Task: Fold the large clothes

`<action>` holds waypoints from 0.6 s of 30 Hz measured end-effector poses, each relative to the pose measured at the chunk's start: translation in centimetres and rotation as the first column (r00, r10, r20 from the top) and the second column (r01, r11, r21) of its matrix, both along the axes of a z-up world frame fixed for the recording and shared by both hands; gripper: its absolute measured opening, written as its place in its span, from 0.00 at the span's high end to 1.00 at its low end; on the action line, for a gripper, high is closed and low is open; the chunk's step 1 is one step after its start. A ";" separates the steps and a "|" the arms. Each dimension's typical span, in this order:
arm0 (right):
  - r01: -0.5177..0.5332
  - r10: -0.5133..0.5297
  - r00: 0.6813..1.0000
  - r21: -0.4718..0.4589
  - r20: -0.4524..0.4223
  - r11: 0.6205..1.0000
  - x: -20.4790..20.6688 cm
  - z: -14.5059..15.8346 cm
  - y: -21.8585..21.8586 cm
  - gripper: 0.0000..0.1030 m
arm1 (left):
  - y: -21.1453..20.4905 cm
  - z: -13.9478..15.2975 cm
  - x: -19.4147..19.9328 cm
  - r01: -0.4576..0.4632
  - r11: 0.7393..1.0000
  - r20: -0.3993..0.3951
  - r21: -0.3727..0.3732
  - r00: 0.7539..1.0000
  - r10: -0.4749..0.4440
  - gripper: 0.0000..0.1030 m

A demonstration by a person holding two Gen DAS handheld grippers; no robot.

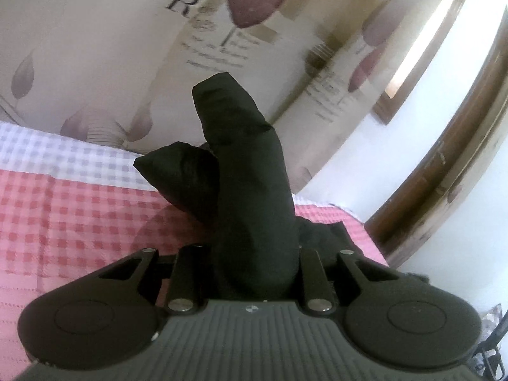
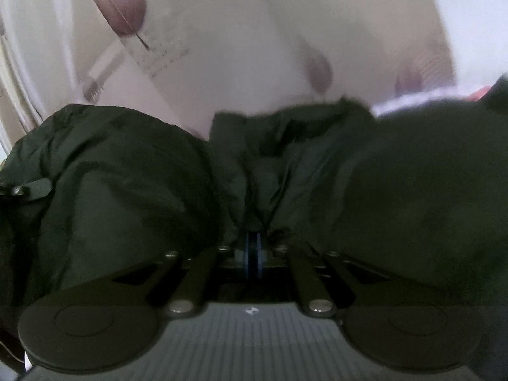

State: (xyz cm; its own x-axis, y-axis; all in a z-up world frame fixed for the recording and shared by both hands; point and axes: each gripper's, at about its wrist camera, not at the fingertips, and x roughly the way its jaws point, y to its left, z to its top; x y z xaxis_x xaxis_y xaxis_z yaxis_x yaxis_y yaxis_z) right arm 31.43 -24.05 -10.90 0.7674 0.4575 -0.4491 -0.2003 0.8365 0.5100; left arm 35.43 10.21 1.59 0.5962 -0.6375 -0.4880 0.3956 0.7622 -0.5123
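A large black garment is held up by both grippers. In the left wrist view a thick roll of its black fabric [image 1: 250, 190] stands up from between the jaws and hides the fingers. My left gripper [image 1: 257, 254] is shut on it, above the bed. In the right wrist view the garment [image 2: 127, 184] bulges on both sides and fills the lower half. My right gripper [image 2: 253, 241] is shut on a fold of it, and the blue pads [image 2: 247, 254] are pressed close together.
A bed with a pink and white checked cover [image 1: 73, 222] lies below the left gripper. A cream curtain with purple leaf print [image 1: 95, 47] hangs behind. A white wall and brown wooden frame [image 1: 444, 190] are at the right.
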 end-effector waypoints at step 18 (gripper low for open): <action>-0.054 0.116 0.985 0.404 -0.130 0.913 -1.5 -5.1 -3.5 0.94 | -24.2 1.8 -1.9 0.244 0.970 -0.012 0.018 0.970 -0.243 0.76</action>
